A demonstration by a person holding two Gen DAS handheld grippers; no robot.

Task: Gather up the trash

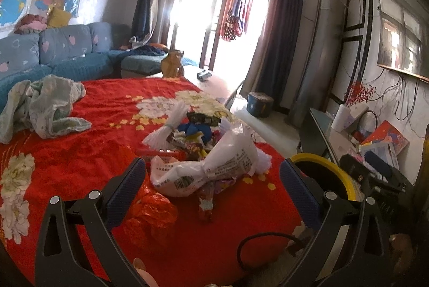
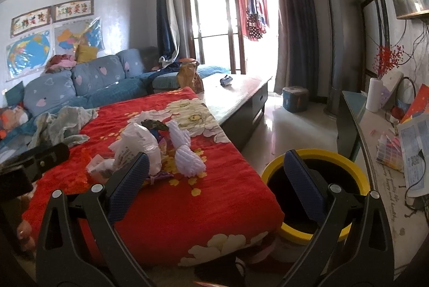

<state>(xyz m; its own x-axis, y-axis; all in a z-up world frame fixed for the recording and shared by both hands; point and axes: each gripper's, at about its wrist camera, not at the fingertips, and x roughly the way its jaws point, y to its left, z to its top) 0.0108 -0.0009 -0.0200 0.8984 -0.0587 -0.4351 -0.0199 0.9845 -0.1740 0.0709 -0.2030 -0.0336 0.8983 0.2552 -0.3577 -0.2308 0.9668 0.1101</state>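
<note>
A pile of trash [image 1: 203, 153] lies on the red flowered cloth [image 1: 93, 147]: a white printed plastic bag [image 1: 214, 166], white crinkled paper [image 1: 171, 123], snack wrappers and a red foil wrapper [image 1: 152, 212]. My left gripper [image 1: 213, 185] is open and empty, just in front of the white bag. In the right wrist view the pile [image 2: 150, 145] lies ahead to the left. My right gripper [image 2: 217, 179] is open and empty, above the cloth's right edge. A yellow-rimmed bin [image 2: 316, 193] stands on the floor beside the table; it also shows in the left wrist view [image 1: 327, 174].
A crumpled pale green cloth [image 1: 45, 107] lies at the cloth's far left. A brown paper bag [image 1: 173, 64] and a small dark object [image 2: 226, 80] sit on the bare table end. A blue sofa [image 2: 93, 80] runs behind. A cluttered side cabinet [image 2: 388, 153] stands at right.
</note>
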